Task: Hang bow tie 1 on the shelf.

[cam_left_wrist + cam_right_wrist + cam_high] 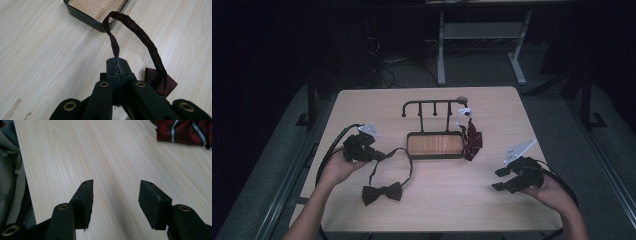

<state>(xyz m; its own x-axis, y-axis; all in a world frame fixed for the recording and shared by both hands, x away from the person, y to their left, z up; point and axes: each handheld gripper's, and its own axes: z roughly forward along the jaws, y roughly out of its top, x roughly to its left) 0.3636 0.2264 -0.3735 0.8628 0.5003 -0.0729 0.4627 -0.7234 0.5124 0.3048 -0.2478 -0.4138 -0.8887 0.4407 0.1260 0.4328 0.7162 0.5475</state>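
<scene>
black grippers [508, 179] with brass-ringed screws, grey three-cornered plates, trailing black cables

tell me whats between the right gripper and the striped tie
Nothing: in the right gripper view, bare table runs from the open right gripper to the striped tie.

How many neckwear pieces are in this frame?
2: a dark bow tie on the table, its strap pinched in the left gripper, and a striped tie beside the tray.

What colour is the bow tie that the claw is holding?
Dark maroon bow tie, clearest in the left gripper view, pinched by the left claw.
</scene>
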